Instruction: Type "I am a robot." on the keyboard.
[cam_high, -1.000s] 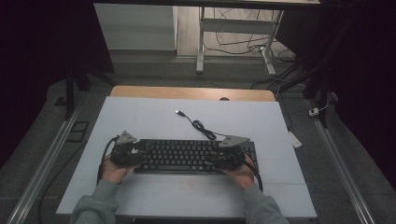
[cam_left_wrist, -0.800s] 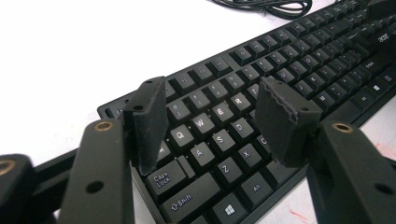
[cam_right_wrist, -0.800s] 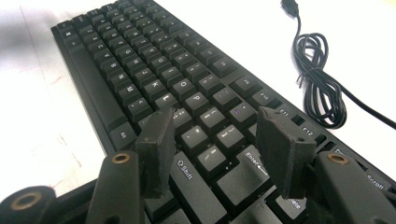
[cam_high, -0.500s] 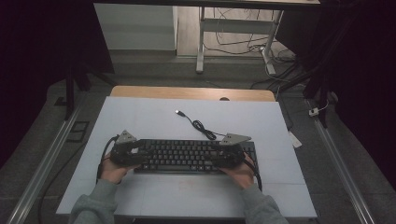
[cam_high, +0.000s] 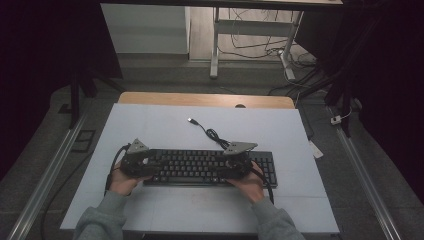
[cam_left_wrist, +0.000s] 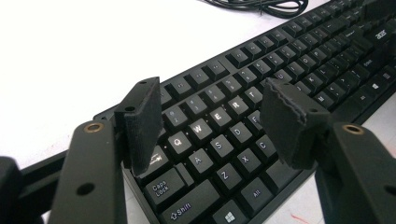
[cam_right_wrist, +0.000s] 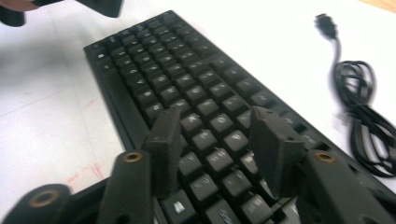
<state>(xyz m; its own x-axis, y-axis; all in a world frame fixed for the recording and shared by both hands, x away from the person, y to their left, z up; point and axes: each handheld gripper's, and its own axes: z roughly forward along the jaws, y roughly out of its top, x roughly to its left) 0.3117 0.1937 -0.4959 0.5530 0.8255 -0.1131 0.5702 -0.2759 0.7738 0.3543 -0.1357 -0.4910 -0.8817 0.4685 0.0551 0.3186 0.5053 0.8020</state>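
Showing "acer" logo (cam_left_wrist: 381, 33), keyboard (cam_left_wrist: 261, 107)

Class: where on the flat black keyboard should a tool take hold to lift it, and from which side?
Grip the black keyboard at its short ends, coming in from outside each end with one jaw above and one below. It lies flat on the white table, so only its thin edges can be pinched.

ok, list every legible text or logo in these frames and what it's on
"Caps Lock" on a key of the keyboard, at its near left end.
"Shift" with an arrow on the key below it.
"Alt" on a bottom-row key; a Windows logo on the key beside it.
"Q", "W", "E", "R", "A", "S", "D", "Z", "X", "C" on letter keys.
"acer" on the keyboard's far top edge, faint.
Other legends, and all in the right gripper view: too blurred to read.
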